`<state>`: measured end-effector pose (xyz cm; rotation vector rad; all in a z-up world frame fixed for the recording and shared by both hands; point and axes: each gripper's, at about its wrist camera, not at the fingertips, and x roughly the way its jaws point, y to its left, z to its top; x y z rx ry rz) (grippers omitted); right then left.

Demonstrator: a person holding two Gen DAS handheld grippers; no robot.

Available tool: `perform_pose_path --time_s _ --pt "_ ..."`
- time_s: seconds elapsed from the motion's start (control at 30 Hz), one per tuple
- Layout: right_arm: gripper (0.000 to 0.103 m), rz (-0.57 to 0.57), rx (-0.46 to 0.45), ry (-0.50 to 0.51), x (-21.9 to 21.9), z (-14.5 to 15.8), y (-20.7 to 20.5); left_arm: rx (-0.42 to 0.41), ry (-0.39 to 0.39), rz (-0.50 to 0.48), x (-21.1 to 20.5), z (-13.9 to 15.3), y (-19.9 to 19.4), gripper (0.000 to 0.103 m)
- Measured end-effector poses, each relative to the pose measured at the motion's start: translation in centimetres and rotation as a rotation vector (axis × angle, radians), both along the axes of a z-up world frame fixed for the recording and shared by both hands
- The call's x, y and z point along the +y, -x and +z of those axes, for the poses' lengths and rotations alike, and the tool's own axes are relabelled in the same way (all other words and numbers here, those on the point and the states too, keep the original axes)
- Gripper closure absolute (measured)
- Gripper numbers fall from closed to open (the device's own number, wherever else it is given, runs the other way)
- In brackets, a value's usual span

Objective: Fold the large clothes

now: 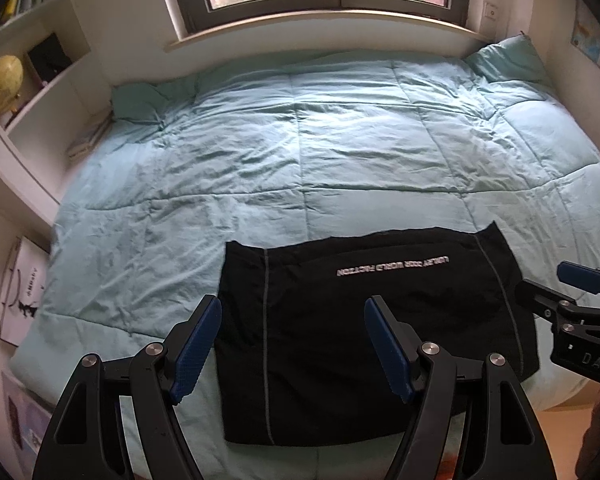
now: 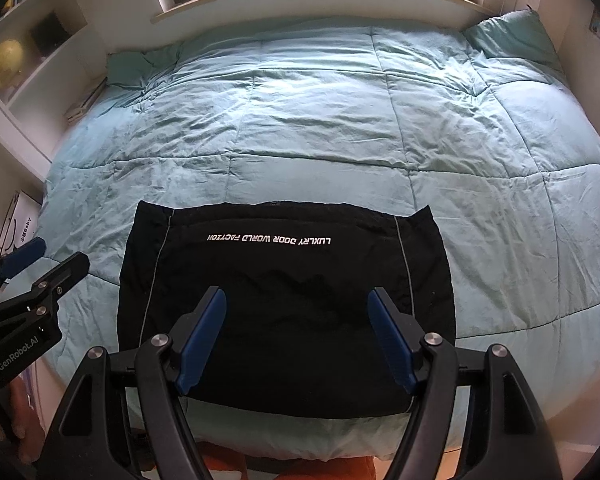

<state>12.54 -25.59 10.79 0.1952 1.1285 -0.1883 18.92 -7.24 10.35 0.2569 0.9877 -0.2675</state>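
Observation:
A black garment (image 1: 340, 320) (image 2: 284, 292) lies folded into a flat rectangle near the front edge of the bed, with white lettering and two thin grey seams on top. My left gripper (image 1: 294, 308) hovers above its left half, jaws open, nothing between the blue pads. My right gripper (image 2: 298, 300) hangs over the garment's near middle, also open and holding nothing. Each gripper shows at the side of the other's view: the right gripper (image 1: 580, 280) at the right edge, the left gripper (image 2: 44, 256) at the left edge.
A light blue quilt (image 1: 300, 140) (image 2: 320, 120) covers the whole bed, with a pillow (image 1: 508, 60) at the far right. A window sill runs along the far wall. White shelves with a yellow globe (image 1: 2, 84) stand at the left. Orange floor shows below the bed's front edge.

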Motion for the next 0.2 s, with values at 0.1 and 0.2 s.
perform_pose_path --time_s 0.1,0.2 --pt "0.028 0.005 0.0 -0.002 -0.01 -0.13 -0.12 -0.042 -0.015 0.025 0.52 0.27 0.05 0.028" --pt "0.028 0.014 0.005 -0.001 0.18 -0.44 -0.27 -0.02 -0.014 0.015 0.85 0.0 -0.4 0.028"
